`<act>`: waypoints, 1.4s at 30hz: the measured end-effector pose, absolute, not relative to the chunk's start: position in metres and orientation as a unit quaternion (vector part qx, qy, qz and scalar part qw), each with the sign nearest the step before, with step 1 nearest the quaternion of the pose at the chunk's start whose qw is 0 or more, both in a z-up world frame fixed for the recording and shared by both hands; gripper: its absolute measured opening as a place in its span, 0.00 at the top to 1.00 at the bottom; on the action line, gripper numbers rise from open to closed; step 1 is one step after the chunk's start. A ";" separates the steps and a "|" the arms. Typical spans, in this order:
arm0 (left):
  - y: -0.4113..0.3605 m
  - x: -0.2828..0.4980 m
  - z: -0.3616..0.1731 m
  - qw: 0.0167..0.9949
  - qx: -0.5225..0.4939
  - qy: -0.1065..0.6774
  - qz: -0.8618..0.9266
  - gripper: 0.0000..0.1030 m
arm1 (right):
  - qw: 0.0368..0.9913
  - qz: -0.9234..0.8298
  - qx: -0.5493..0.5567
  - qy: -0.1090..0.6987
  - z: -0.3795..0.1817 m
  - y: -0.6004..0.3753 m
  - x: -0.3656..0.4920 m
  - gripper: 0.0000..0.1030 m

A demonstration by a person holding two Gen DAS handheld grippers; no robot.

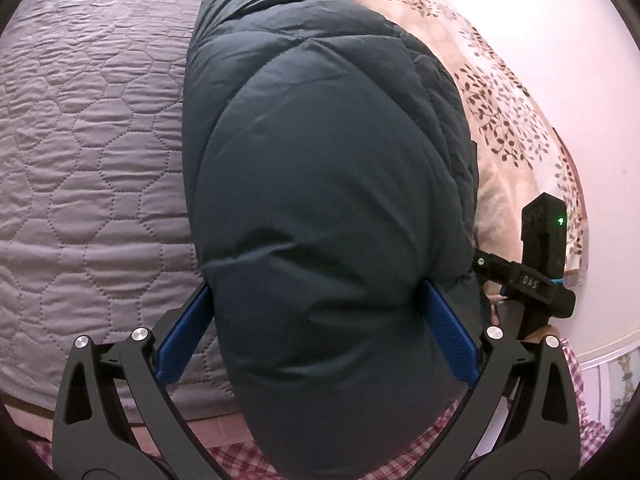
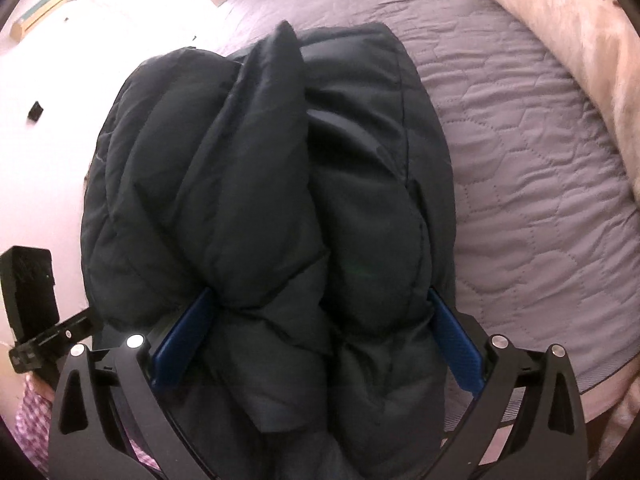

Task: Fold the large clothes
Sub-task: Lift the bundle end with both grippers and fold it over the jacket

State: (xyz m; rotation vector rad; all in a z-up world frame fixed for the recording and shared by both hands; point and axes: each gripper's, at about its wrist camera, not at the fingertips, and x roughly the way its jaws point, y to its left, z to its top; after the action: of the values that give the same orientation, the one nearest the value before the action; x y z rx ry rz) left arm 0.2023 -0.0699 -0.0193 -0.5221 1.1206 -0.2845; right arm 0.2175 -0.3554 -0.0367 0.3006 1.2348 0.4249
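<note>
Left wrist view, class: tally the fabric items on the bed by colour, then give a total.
Dark navy: 1, the puffer jacket
Grey: 1, the quilted bedspread
Beige with a brown leaf print: 1, the duvet
Total: 3

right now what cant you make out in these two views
- Left wrist view: the jacket covers the left gripper fingertips and the bed beneath; its lower end is cut off by the frame edge.
- Right wrist view: the jacket bulges between the right gripper pads, hiding any contact; glare washes out the upper left.
- Sleeves, zip, collar: not identifiable.
</note>
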 end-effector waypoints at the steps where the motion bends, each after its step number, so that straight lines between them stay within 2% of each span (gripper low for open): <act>1: -0.072 0.202 -0.018 0.808 -0.240 0.521 -0.133 0.04 | 0.785 0.198 0.138 0.571 -0.037 -0.354 0.217 0.05; 3: -0.073 0.198 -0.015 0.816 -0.229 0.514 -0.133 0.08 | 0.788 0.199 0.133 0.568 -0.037 -0.352 0.216 0.05; 6: -0.072 0.194 -0.010 0.825 -0.216 0.505 -0.133 0.17 | 0.797 0.203 0.119 0.557 -0.034 -0.347 0.209 0.14; 10: -0.068 0.192 -0.001 0.840 -0.193 0.488 -0.135 0.31 | 0.806 0.223 0.113 0.536 -0.025 -0.333 0.202 0.36; 14: -0.051 0.193 0.012 0.856 -0.185 0.466 -0.125 0.36 | 0.820 0.239 0.112 0.507 -0.016 -0.317 0.199 0.46; 17: -0.031 0.199 0.020 0.866 -0.181 0.454 -0.107 0.37 | 0.830 0.246 0.099 0.490 -0.007 -0.297 0.200 0.50; 29: 0.073 0.204 0.025 0.885 -0.175 0.430 -0.047 0.38 | 0.823 0.287 0.059 0.486 -0.001 -0.200 0.222 0.51; 37: 0.097 0.197 0.005 0.882 -0.193 0.428 -0.039 0.35 | 0.827 0.276 0.027 0.489 -0.007 -0.166 0.222 0.51; 39: 0.096 0.194 0.002 0.882 -0.192 0.428 -0.032 0.31 | 0.828 0.269 0.022 0.491 -0.008 -0.164 0.225 0.48; 42: 0.094 0.191 0.004 0.883 -0.188 0.430 -0.016 0.26 | 0.826 0.251 0.045 0.502 -0.014 -0.169 0.231 0.36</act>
State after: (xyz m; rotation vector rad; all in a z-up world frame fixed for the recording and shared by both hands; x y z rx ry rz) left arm 0.1905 0.0937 0.0041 -0.3910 0.8943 -0.0334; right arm 0.2312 -0.1693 -0.0139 0.0960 1.0675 0.5330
